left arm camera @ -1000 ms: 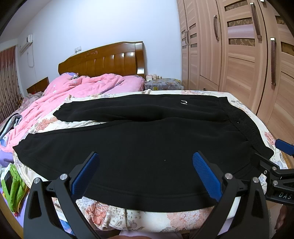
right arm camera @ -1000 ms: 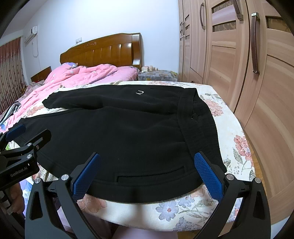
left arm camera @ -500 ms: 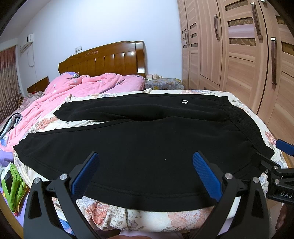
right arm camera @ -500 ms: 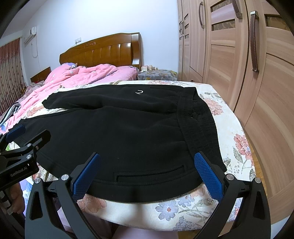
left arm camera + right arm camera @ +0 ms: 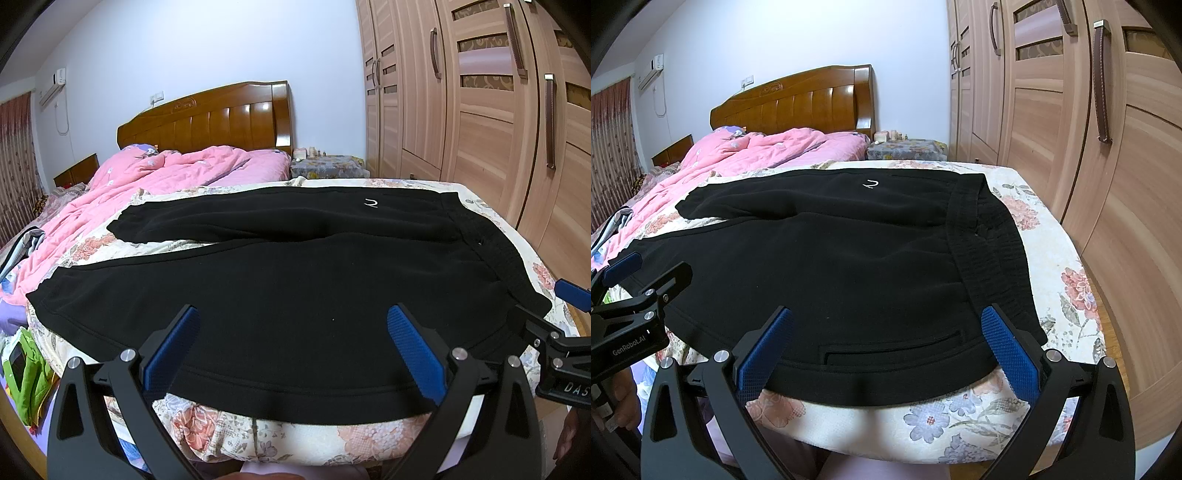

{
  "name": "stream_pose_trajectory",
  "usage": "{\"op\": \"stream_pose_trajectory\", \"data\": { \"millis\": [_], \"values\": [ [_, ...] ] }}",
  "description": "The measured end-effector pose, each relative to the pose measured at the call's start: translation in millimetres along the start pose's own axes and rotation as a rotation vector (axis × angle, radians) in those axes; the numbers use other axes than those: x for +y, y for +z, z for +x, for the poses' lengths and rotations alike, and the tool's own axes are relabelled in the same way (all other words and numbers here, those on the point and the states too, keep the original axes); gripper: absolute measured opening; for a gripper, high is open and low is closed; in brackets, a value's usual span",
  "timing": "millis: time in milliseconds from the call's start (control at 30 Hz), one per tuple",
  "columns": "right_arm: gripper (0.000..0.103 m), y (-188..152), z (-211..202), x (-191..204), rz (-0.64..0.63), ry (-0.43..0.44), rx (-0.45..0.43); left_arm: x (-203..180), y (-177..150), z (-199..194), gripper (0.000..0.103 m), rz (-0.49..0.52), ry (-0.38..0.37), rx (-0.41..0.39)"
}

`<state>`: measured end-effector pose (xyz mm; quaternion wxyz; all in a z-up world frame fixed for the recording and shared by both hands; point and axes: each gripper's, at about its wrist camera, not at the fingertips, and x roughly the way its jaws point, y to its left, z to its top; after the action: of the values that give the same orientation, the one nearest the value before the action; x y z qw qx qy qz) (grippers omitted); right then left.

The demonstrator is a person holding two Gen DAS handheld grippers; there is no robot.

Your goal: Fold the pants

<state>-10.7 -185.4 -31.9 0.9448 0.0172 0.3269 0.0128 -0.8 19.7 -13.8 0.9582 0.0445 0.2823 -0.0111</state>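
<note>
Blue ribbed pads are seen on the spread fingers of the left gripper [image 5: 291, 347], which is held wide apart and empty just above the near hem side of the black pants [image 5: 295, 288]; nothing is clasped between its jaws. Likewise the right gripper [image 5: 884, 349] is held wide and empty, hovering over the near edge of the garment beside a welt pocket [image 5: 894, 349] and the ribbed waistband [image 5: 993, 262]. In the left wrist view the right gripper is glimpsed at the right edge, and in the right wrist view the left gripper appears at the left edge with part of a hand [image 5: 624, 402] behind it. The pants are laid flat across the foot of the bed, on a floral bedsheet [image 5: 960, 417], with the waistband toward the wardrobe side and both legs stretched toward the opposite side; the far leg is angled away from the near one, so that a wedge of sheet is exposed between them. A small white logo [image 5: 370, 202] is shown on the far leg near the waist. Beyond the pants a rumpled pink quilt [image 5: 177, 173] is heaped toward the wooden headboard [image 5: 207, 122]. A nightstand under a patterned cover [image 5: 325, 168] is placed beside the bed, and a tall wooden wardrobe [image 5: 480, 110] is ranged along the right. An air conditioner [image 5: 53, 83] is mounted high on the far wall, next to a reddish curtain [image 5: 14, 166].
</note>
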Motion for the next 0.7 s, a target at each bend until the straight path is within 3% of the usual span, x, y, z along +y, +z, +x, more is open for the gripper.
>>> {"op": "stream_pose_trajectory", "data": {
  "millis": [300, 533, 700],
  "values": [
    [0.099, 11, 16, -4, -0.050, 0.008, 0.018, 8, 1, 13, 0.102, 0.023, -0.033, 0.062],
    [0.099, 89, 54, -27, -0.099, 0.077, 0.022, 26, 39, 49, 0.102, 0.204, 0.101, 0.088],
    [0.099, 150, 126, -49, -0.127, 0.138, 0.102, 61, 85, 111, 0.101, 0.237, 0.019, 0.239]
  ]
}}
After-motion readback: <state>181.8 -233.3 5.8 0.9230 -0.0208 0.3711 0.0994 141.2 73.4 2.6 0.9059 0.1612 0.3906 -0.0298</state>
